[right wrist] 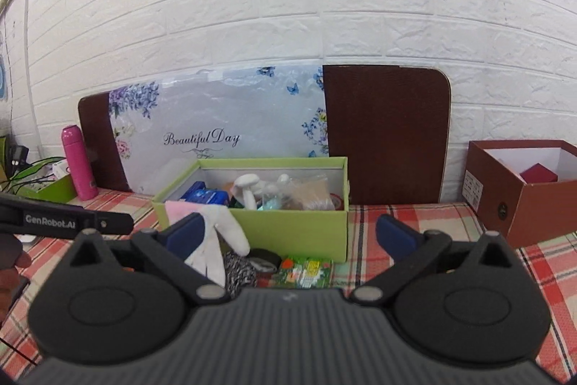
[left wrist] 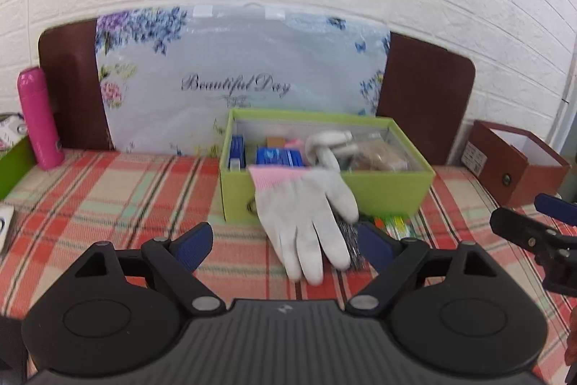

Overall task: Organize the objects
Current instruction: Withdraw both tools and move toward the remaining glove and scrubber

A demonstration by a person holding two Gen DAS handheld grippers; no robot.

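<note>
1 grey work glove (left wrist: 306, 211) with a pink cuff is hanging over the front wall of the green box (left wrist: 389, 186), fingers lying on the plaid tablecloth (left wrist: 108, 201). Left gripper (left wrist: 285, 242) is standing wide open, gripping nothing; the glove fingers are lying between its blue pads, untouched. Right gripper (right wrist: 288, 235) is also standing wide open and empty. 1 speckled scouring pad (right wrist: 238, 267), 1 roll of black tape (right wrist: 265, 258) and 1 green packet (right wrist: 306, 271) are lying just before the box. 1 pink flask (left wrist: 38, 118) and 1 brown box (right wrist: 523, 190) are standing well apart. The floral board (left wrist: 234, 78) is reading "Beautiful Day"; the left gripper's side is reading "GenRobot.AI".
</note>
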